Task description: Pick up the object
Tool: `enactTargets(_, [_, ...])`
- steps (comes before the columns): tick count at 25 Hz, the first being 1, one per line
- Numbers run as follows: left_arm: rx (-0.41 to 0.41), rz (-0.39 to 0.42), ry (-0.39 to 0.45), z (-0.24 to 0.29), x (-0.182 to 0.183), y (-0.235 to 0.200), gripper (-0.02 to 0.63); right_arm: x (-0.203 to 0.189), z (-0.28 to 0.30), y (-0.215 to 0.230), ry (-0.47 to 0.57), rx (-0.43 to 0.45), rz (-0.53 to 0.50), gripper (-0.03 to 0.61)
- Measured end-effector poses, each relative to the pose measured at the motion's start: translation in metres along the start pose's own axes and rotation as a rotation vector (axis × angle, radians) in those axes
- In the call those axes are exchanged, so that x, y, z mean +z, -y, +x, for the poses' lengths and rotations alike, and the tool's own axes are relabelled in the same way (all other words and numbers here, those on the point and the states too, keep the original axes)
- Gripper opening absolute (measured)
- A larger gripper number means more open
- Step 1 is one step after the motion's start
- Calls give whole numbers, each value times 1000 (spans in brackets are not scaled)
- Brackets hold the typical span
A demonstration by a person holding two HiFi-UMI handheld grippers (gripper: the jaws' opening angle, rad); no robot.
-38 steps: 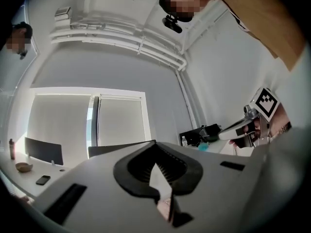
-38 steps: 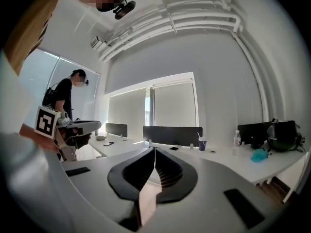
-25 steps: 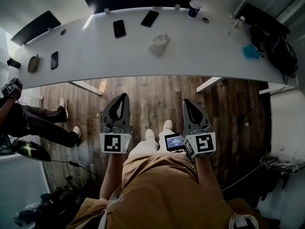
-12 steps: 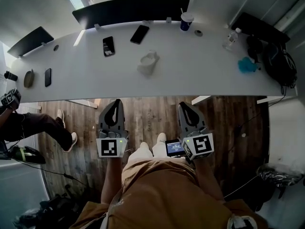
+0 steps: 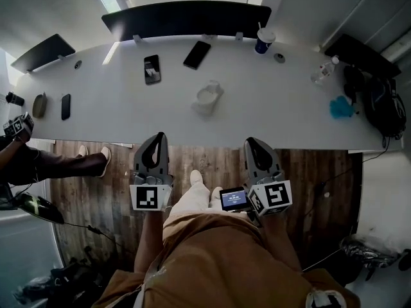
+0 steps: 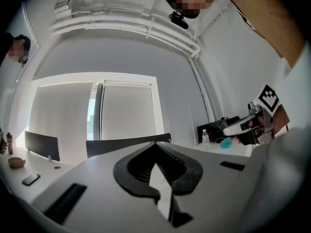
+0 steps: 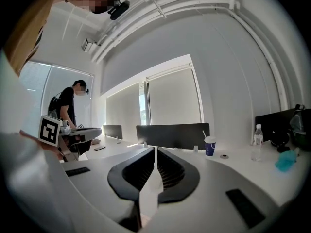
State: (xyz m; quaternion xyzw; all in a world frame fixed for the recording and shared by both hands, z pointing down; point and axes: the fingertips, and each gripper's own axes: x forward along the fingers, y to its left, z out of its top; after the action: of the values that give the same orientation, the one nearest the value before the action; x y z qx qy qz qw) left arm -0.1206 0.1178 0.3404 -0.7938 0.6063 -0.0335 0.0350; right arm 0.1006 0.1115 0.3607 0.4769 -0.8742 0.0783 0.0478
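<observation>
A white, mug-like object (image 5: pixel 207 99) lies in the middle of the long white table (image 5: pixel 128 114), seen only in the head view. My left gripper (image 5: pixel 157 137) is shut and empty, its tip at the table's near edge, below and left of the object. My right gripper (image 5: pixel 251 143) is also shut and empty, at the near edge below and right of the object. In the left gripper view the left gripper (image 6: pixel 154 144) has its jaws meeting with nothing between them. The right gripper (image 7: pixel 155 150) looks the same in its own view. Neither gripper touches the object.
Phones (image 5: pixel 152 68) (image 5: pixel 197 54) (image 5: pixel 65 106) lie on the table, with a blue cup (image 5: pixel 263 42), a water bottle (image 5: pixel 324 71) and a teal thing (image 5: pixel 341 107) to the right. Black dividers (image 5: pixel 186 18) line the far edge. Black bags (image 5: pixel 379 101) sit far right; a seated person's legs (image 5: pixel 45 162) show at left.
The table has come nearer in the head view, so both gripper tips now reach its near edge. Both grippers stay shut and level with each other.
</observation>
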Motion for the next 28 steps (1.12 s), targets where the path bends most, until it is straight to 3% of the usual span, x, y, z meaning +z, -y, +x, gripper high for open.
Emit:
enactTargets(12, [-32,-40,-15,46,-17,-59,6,13,61,7,-15,-50,-22,11])
enactTargets(20, [-68,-35,-50,108,-30,-57,6,8,100,39,-46,-45,10,11])
enactTargets(28, [-56,-63,-58,155,-32,-66,6,6,136,48,-49,-7,29,11])
